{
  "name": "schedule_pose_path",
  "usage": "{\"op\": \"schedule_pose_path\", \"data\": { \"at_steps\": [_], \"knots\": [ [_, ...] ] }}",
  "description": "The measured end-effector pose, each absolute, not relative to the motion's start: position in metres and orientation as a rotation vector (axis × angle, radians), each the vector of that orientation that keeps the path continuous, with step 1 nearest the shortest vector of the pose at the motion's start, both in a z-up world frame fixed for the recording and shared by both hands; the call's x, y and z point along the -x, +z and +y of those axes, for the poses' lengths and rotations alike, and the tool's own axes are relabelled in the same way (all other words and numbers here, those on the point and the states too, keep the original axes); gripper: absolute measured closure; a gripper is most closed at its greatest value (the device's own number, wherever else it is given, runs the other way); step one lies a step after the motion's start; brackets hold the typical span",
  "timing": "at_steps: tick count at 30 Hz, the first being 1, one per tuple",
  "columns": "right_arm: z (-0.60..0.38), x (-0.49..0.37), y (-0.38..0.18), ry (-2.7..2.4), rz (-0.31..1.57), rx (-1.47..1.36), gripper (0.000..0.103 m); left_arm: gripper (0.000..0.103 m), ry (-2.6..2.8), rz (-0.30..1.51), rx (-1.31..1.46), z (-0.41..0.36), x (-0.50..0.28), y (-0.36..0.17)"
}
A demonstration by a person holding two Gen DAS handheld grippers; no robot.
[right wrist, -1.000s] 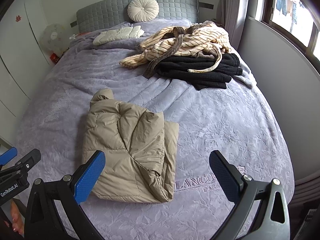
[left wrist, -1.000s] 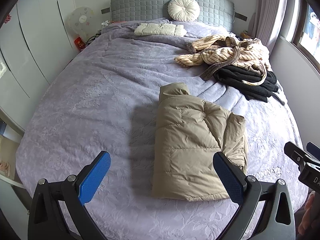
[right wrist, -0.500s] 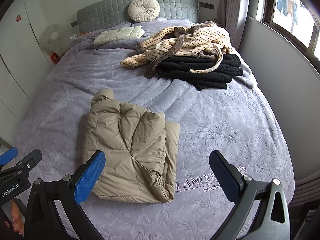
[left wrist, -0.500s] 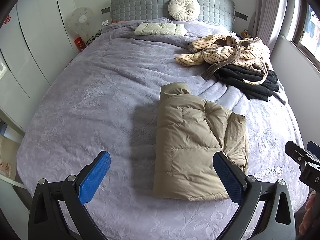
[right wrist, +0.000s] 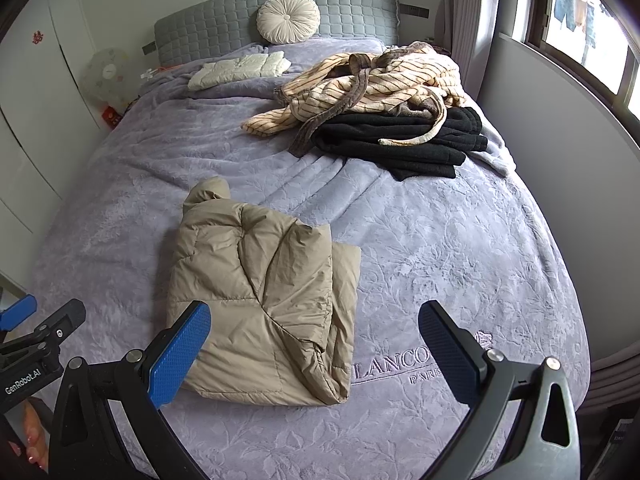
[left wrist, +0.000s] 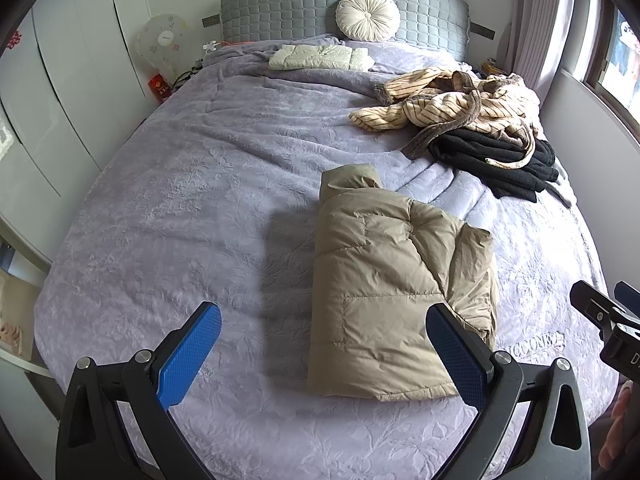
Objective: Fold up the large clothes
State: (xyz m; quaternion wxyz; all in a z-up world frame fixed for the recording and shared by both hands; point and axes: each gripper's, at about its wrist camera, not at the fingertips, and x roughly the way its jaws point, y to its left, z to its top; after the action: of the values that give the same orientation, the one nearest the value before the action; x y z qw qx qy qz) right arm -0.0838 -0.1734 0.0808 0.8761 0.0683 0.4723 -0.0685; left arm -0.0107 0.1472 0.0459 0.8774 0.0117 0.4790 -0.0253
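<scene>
A tan puffer jacket (left wrist: 392, 280) (right wrist: 264, 284) lies folded into a thick rectangle on the lavender bedspread (left wrist: 192, 208) (right wrist: 448, 240), near the foot of the bed. My left gripper (left wrist: 324, 354) hovers open above the bed's near edge, its right blue pad over the jacket's near right corner. My right gripper (right wrist: 314, 348) is open too, its left pad over the jacket's near left part. Neither holds anything. The right gripper's body (left wrist: 608, 320) shows at the left wrist view's right edge.
A striped beige robe (left wrist: 452, 100) (right wrist: 372, 84) lies heaped on folded black clothes (left wrist: 492, 156) (right wrist: 404, 140) at the far right. A folded cream garment (left wrist: 320, 56) (right wrist: 240, 68) and a round cushion (left wrist: 368, 16) sit by the grey headboard. Wardrobe doors stand left, a window wall right.
Both views have drifted very slightly; the jacket lies as before and both grippers stay open.
</scene>
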Motion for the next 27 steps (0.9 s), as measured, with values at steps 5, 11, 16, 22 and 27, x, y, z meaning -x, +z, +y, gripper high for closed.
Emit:
{"op": "schedule_pose_path", "data": {
  "at_steps": [5, 11, 16, 22, 27],
  "knots": [
    [-0.1732, 0.0839, 0.0807, -0.143, 0.986, -0.144, 0.0, 0.0, -0.052, 0.999, -0.025, 0.149, 0.0116, 0.0452],
    [-0.1731, 0.0847, 0.0813, -0.141, 0.986, -0.141, 0.0, 0.0, -0.054, 0.999, -0.027, 0.1491, 0.0117, 0.0455],
    [-0.1721, 0.0849, 0.0811, -0.143, 0.986, -0.145, 0.0, 0.0, -0.05, 1.001, -0.022, 0.1474, 0.0114, 0.046],
    [-0.1719, 0.0848, 0.0809, -0.142, 0.987, -0.145, 0.0, 0.0, -0.051, 1.002, -0.022, 0.1491, 0.012, 0.0441],
    [-0.1709, 0.0855, 0.0807, -0.144, 0.988, -0.145, 0.0, 0.0, -0.052, 1.007, -0.016, 0.1521, 0.0128, 0.0418]
  ]
}}
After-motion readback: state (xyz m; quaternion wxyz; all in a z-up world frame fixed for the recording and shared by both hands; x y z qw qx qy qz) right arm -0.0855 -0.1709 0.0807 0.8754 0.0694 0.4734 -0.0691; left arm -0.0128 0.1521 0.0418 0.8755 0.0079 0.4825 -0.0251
